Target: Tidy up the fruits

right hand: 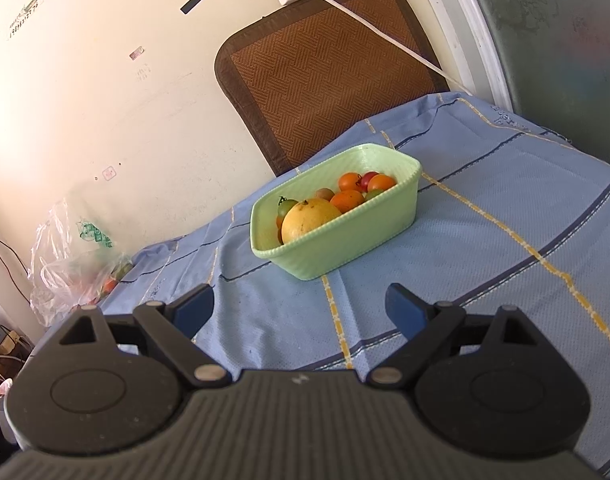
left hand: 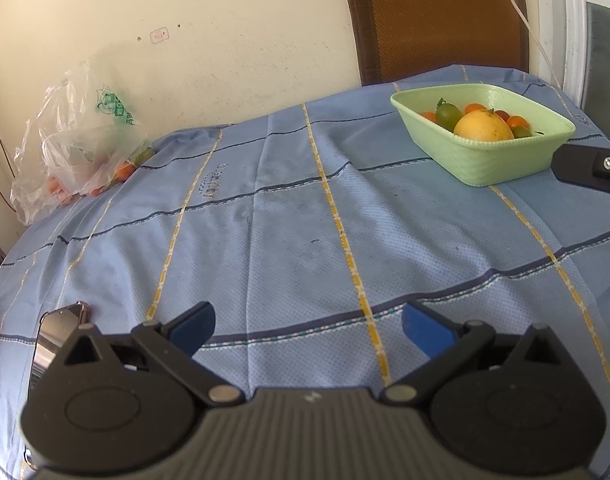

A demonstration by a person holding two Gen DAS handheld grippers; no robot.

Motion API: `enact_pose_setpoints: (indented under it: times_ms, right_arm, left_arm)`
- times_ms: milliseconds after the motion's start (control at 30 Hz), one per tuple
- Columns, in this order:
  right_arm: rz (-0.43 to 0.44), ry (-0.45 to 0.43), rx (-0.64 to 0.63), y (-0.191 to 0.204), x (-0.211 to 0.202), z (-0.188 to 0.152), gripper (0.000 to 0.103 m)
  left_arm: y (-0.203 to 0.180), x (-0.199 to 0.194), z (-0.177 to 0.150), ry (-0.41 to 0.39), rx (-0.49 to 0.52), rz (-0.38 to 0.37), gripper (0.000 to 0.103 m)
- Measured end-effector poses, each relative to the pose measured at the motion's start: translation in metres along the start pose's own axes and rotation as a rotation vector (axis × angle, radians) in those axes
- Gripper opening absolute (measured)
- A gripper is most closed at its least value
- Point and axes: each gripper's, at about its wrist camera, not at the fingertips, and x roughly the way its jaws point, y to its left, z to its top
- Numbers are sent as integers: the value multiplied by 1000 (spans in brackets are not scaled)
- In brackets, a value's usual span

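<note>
Two empty tools (left hand: 308, 328) (right hand: 300, 307); one basket (right hand: 369, 236), one orange (right hand: 311, 220).

The left gripper (left hand: 308, 326) is held low and level, its two blue-padded fingers (left hand: 195, 326) spread wide apart with nothing between them. The right gripper (right hand: 301, 306) is tilted a little, its fingers (right hand: 405, 308) likewise spread wide and empty. Part of it shows at the right edge of the left wrist view.
</note>
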Motion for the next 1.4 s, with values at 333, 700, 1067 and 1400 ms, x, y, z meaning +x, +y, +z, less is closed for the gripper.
enact_pose_setpoints:
  times_ms: [333,700,1067,1400]
  right_arm:
    - [3,6,-7,3,1,0,94]
    - [2,7,-6,3,2,0,94]
    - [5,7,-15,4,2,3,94]
    - [9,-4,-71,14,1,18,94]
  left_arm:
    - [1,1,1,4,-1,-1,103]
    - [1,1,1,4,0,1,103]
    - [0,2,3,6,0,-6,103]
    - [7,0,9,-19,-29,-6,103]
